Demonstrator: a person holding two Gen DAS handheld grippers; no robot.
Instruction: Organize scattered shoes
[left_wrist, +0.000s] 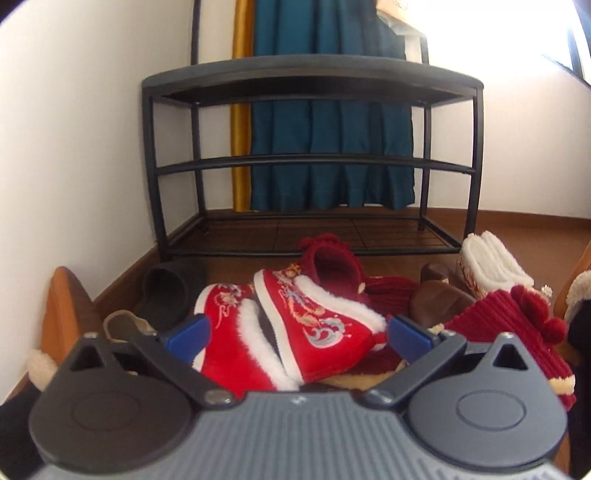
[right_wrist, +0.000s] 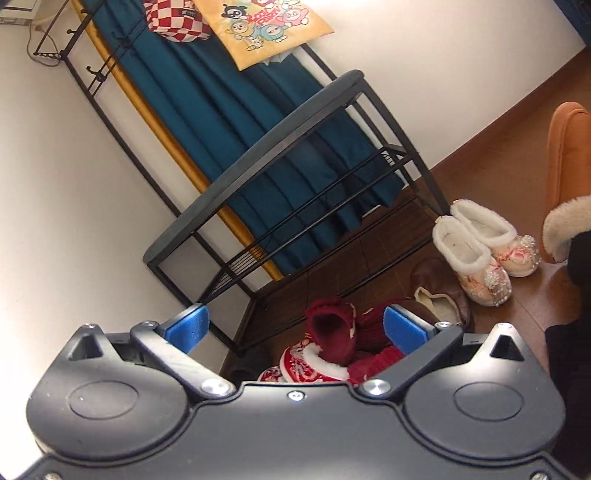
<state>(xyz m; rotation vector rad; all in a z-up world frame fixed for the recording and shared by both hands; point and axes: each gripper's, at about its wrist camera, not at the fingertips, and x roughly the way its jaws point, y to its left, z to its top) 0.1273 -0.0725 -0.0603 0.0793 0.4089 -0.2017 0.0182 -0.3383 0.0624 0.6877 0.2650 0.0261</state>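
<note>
A pile of shoes lies on the wooden floor before a black metal shoe rack whose shelves hold nothing. Two red embroidered shoes with white fur trim lie on top, right in front of my left gripper, which is open with its blue pads on either side of them, not touching. Dark red knitted slippers lie behind them. My right gripper is open, held higher and tilted over the pile with nothing in it.
A black slipper and a beige one lie left. Brown leather slippers, a white furry pair and orange fur-lined slippers sit right. A white wall borders the left; blue cloth hangs behind the rack.
</note>
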